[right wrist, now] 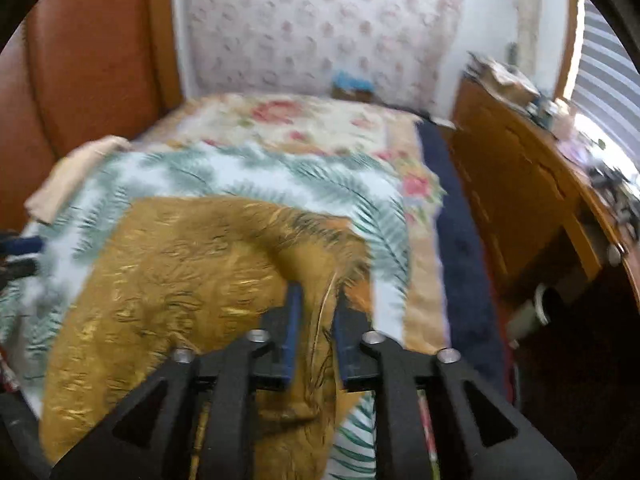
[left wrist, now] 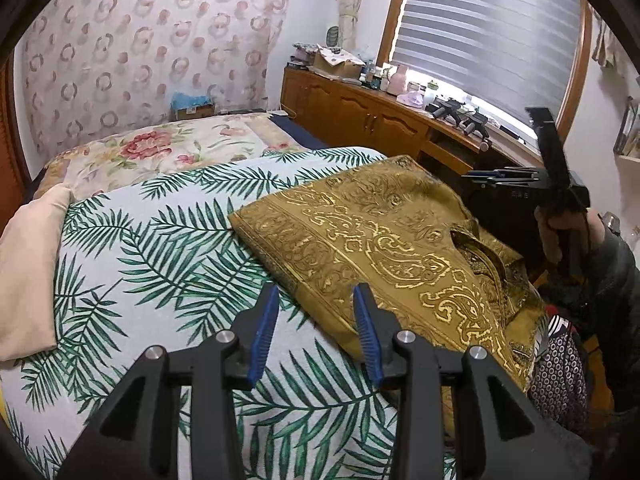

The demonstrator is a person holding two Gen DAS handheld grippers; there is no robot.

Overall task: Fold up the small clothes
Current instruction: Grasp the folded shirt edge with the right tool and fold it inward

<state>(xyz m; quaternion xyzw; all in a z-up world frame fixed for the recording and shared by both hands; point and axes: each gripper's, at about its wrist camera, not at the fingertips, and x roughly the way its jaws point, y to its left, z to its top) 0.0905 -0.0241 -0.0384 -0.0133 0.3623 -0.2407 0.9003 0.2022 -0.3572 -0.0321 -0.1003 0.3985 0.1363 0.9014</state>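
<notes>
Looking along our left gripper (left wrist: 316, 300), we see its blue pads parted with nothing between them, hovering over the palm-leaf bedspread (left wrist: 160, 248) just at the near left edge of the gold paisley garment (left wrist: 384, 240). That garment lies partly folded toward the right side of the bed, its collar opening turned right; a beige cloth (left wrist: 28, 272) sits well apart at the far left. At the right of this view a hand (left wrist: 560, 236) holds the other tool raised above the garment's right edge. From the right wrist the picture is smeared, so we judge cautiously: our right gripper (right wrist: 316, 300) has a ridge of the gold fabric running up between its narrowly parted pads, but whether they pinch it we cannot tell. We appear to be mid-fold. Next, the left needs to settle on the near hem and close, while the right secures its edge, so both can carry the cloth over evenly.
</notes>
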